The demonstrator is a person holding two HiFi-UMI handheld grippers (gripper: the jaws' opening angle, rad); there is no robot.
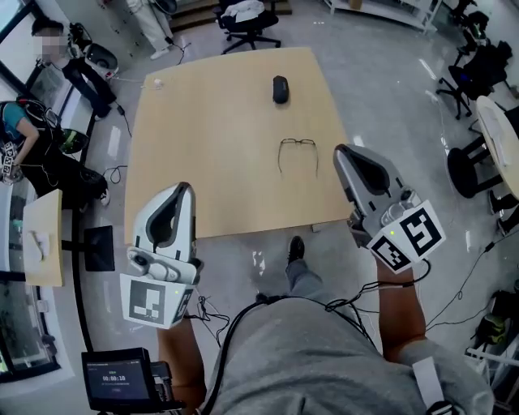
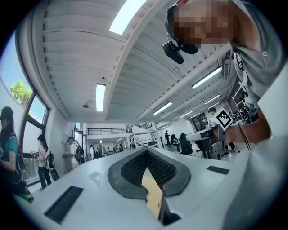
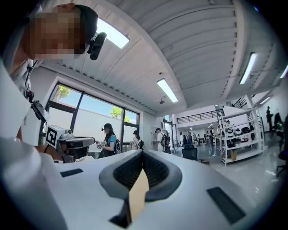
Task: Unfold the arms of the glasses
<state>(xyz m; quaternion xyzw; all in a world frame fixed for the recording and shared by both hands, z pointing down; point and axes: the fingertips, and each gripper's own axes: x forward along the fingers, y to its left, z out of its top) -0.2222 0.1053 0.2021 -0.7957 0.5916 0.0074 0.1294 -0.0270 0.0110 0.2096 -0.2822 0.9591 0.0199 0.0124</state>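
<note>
Glasses [image 1: 298, 154] lie arms-out nr table [image 1: 203, 121] near edge; looks done. L gripper [image 1: 185, 188] & R gripper [image 1: 340, 151]: jaws together, empty; nothing left to do.

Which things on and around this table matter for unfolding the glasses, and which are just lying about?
Part of the job:
- glasses, on the table, arms apparently spread
- left tool, shut, empty
- right tool, shut, empty

Just lying about:
- black oblong object, far side of the table
- small white item, far left corner
- office chair, beyond the table
</note>
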